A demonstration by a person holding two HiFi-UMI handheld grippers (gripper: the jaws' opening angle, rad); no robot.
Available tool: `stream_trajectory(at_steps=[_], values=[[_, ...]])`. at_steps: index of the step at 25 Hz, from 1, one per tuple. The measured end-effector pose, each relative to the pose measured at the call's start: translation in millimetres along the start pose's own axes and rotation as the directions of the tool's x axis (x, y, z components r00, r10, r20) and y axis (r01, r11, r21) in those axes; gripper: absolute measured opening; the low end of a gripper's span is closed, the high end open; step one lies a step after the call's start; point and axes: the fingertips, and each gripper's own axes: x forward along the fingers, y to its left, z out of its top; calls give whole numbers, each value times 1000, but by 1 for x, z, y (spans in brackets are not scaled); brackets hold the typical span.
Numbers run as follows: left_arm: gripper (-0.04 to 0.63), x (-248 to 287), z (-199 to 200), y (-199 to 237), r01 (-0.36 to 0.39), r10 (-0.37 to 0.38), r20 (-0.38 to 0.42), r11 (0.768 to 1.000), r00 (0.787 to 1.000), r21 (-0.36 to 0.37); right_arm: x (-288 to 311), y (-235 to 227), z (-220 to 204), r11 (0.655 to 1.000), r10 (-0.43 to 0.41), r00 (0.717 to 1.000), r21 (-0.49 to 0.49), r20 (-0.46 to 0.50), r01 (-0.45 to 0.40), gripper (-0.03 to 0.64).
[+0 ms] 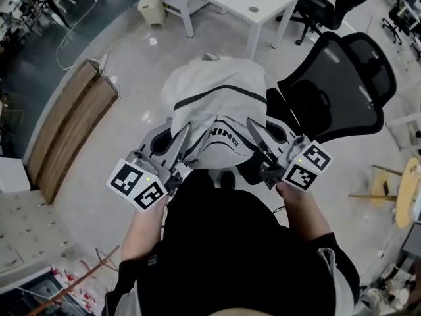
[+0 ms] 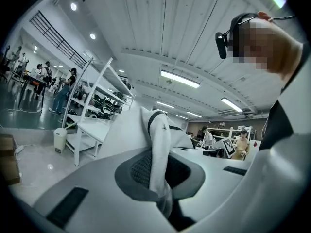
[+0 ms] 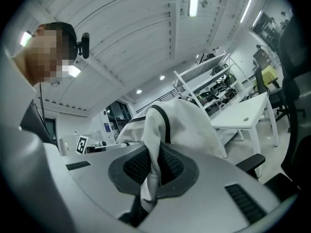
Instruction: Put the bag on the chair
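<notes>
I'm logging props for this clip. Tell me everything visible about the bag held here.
The bag is soft white fabric with a dark trim stripe and dark lettering. It hangs slumped and creased above the floor, just left of the black mesh chair in the head view, not on its seat. The left gripper and right gripper each pinch a fold of it in shut jaws.

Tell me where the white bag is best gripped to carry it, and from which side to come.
Pinch a fold of fabric at two spread points on its near edge, coming from that side. The bag is soft and sags, so one point would let it droop. The left hand-held gripper and right hand-held gripper are each shut on such a fold.
</notes>
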Motion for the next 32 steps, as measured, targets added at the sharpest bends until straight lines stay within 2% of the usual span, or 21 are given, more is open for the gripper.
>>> stream_trajectory(at_steps=[3,5,8,12,15,18,22,24,28,30,32], values=[[23,34,-1,24,81,-82,-32,996,996,-26,10,-28,9,997,-82,996,-5,22,82,32],[21,63,-4,41,146,-149,-69,988,986,-48,16,-54,13,988,-157,987,9,32,156,32],[23,117,-6,66,277,-287,-142,957,947,-84,26,-95,25,951,-308,950,39,50,306,32],[21,169,-4,88,459,-477,-200,878,856,-133,29,-123,35,874,-485,869,82,97,478,32],[23,198,-4,91,576,-594,-233,804,770,-147,18,-138,35,801,-599,786,125,154,586,32],[23,217,-11,72,672,-685,-268,724,677,-154,-7,-146,33,735,-677,707,174,201,655,32],[21,237,-18,23,745,-748,-315,648,584,-159,-57,-134,34,669,-742,621,243,251,702,32],[21,245,-21,9,756,-761,-328,631,560,-175,-72,-131,34,649,-760,592,263,269,714,32],[23,253,-34,-3,769,-775,-345,610,529,-192,-90,-132,27,625,-778,555,275,295,730,32],[21,258,-42,-11,771,-773,-353,610,528,-182,-99,-135,23,619,-782,544,275,305,736,32],[23,261,-48,-22,761,-760,-358,626,543,-173,-110,-136,19,627,-776,554,273,302,730,32]])
